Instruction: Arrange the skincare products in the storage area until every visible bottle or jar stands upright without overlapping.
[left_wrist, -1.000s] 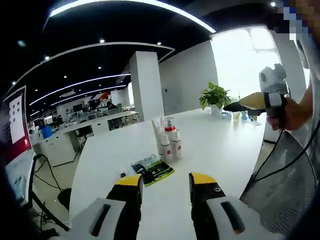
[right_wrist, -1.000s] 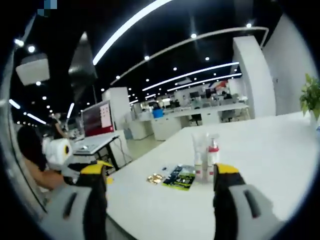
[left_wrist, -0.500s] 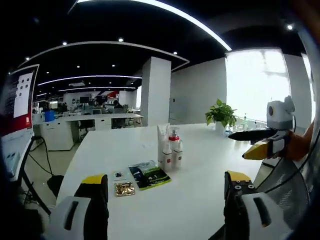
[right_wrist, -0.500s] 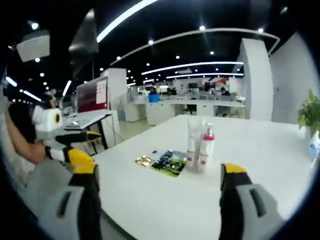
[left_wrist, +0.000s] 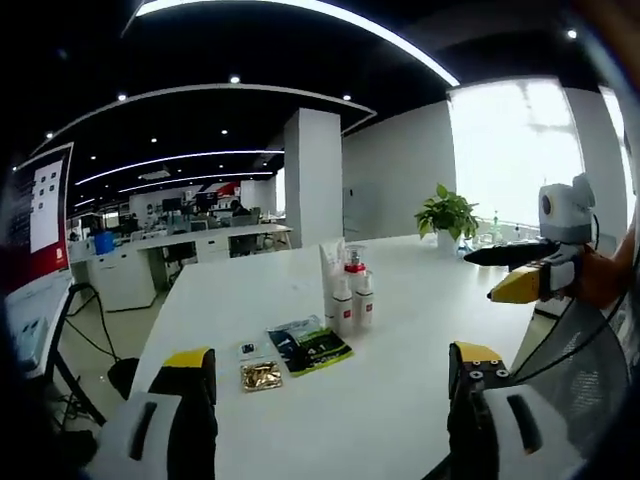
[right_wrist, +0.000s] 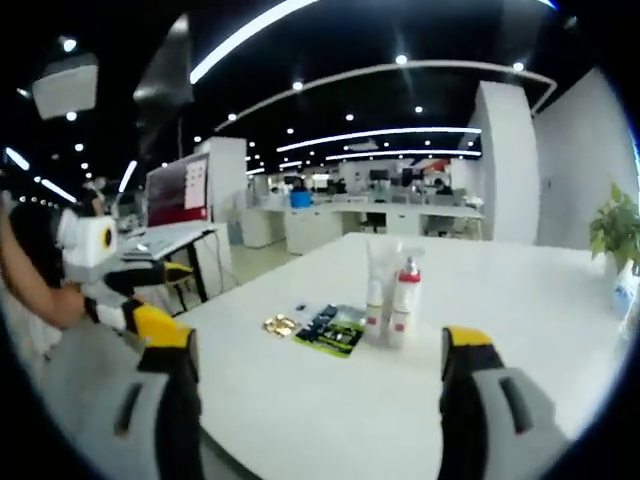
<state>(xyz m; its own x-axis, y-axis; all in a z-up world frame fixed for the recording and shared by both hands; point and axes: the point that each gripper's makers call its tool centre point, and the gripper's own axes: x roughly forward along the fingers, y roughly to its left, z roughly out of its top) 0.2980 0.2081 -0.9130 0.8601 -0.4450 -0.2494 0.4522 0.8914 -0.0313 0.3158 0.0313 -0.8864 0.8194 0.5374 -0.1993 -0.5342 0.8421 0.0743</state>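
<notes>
A small cluster of skincare products stands upright on the white table (left_wrist: 410, 330): a clear tube (left_wrist: 331, 272), a white bottle with a red cap (left_wrist: 361, 296) and a smaller white bottle (left_wrist: 343, 305). In the right gripper view the same cluster (right_wrist: 392, 297) sits mid-table. A dark green sachet (left_wrist: 311, 345) and a small gold packet (left_wrist: 261, 375) lie flat beside it. My left gripper (left_wrist: 325, 400) is open, well short of the products. My right gripper (right_wrist: 318, 375) is open too, also away from them. The right gripper (left_wrist: 530, 275) appears at the right edge of the left gripper view, and the left gripper (right_wrist: 130, 300) at the left of the right gripper view.
A potted plant (left_wrist: 447, 213) stands at the table's far end. A mesh office chair (left_wrist: 575, 360) is close on the right. Desks and a red-and-white screen (right_wrist: 176, 192) fill the office behind. A white pillar (left_wrist: 313, 175) rises beyond the table.
My left gripper's jaws have spread wide from a narrower gap one second ago. Both views have shifted slightly; the products have not moved.
</notes>
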